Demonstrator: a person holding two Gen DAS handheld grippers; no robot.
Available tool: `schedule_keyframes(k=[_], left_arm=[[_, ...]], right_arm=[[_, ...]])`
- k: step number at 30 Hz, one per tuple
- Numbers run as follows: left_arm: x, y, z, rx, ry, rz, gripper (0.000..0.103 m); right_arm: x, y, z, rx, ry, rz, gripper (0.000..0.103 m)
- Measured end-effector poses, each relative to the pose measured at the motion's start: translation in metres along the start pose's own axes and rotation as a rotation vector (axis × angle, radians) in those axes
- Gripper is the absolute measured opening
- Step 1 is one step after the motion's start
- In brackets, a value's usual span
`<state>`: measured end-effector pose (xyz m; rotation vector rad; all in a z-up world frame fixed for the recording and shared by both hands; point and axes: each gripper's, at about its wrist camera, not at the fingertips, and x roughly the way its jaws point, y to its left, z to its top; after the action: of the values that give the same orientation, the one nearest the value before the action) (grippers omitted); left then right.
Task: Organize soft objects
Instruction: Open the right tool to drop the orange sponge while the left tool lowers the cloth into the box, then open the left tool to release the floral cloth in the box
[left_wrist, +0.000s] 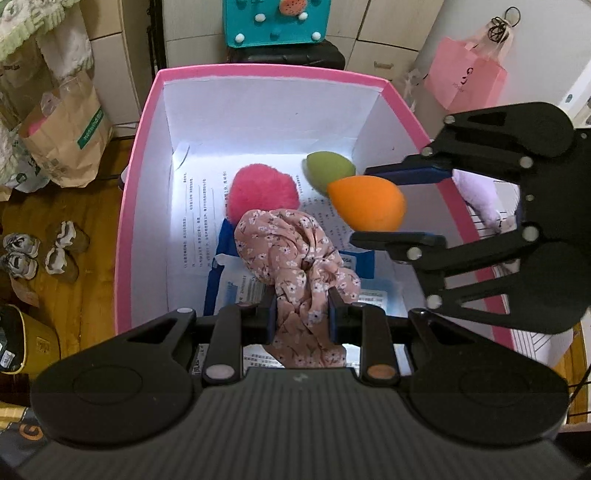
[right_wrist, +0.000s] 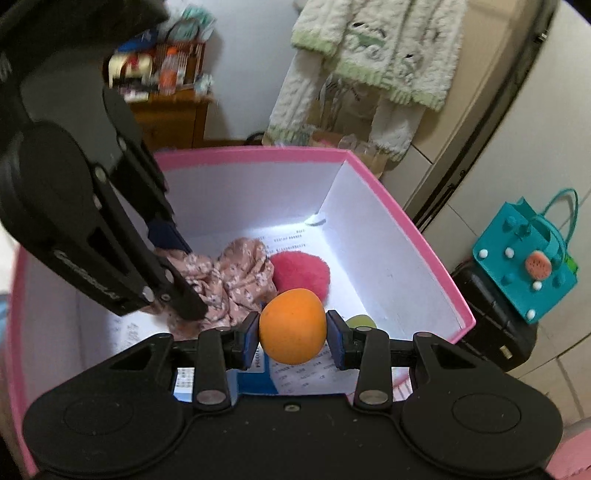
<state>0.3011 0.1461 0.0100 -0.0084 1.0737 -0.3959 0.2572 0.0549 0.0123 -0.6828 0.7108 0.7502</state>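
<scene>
Pink-rimmed box (left_wrist: 136, 155) fills mid-frame; my left gripper (left_wrist: 301, 317) pinches the floral cloth (left_wrist: 295, 254), my right gripper (right_wrist: 292, 336) clamps the orange sponge (right_wrist: 292, 330) at lower centre.

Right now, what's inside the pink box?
In the pink box: red pompom, green sponge, printed papers. Left gripper holds floral scrunchie, right gripper orange sponge, over it. Beneath the scrunchie is hidden.

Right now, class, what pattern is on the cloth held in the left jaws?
Small white flowers on dusty pink cloth, clearest in the left wrist view.
</scene>
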Motion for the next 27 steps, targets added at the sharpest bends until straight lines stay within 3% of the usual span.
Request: schedule_keyframes(k=[5,7,11,18,23,27], left_arm=[[-0.002,-0.002,-0.004,0.011,-0.002,-0.002,0.029],[-0.002,-0.004,-0.005,0.028,-0.004,0.022,0.038],[-0.006,-0.01,-0.007,0.074,-0.026,0.073,0.042],[-0.027,-0.015,-0.015,0.076,-0.063,0.094,0.052],[-0.057,-0.024,-0.022,0.066,-0.121,0.115,0.053],[-0.081,-0.038,-0.029,0.074,-0.159,0.112,0.057]], right_arm=[[0.009,0.001,0.002,-0.012,0.045,0.005,0.043],[0.01,0.001,0.002,0.0,0.049,-0.007,0.048],[0.003,0.0,-0.001,0.036,0.023,-0.005,0.05],[-0.033,-0.012,-0.01,0.204,-0.066,0.034,0.052],[-0.066,-0.026,-0.021,0.406,-0.115,0.101,0.053],[-0.092,-0.025,-0.03,0.477,-0.141,0.15,0.053]])
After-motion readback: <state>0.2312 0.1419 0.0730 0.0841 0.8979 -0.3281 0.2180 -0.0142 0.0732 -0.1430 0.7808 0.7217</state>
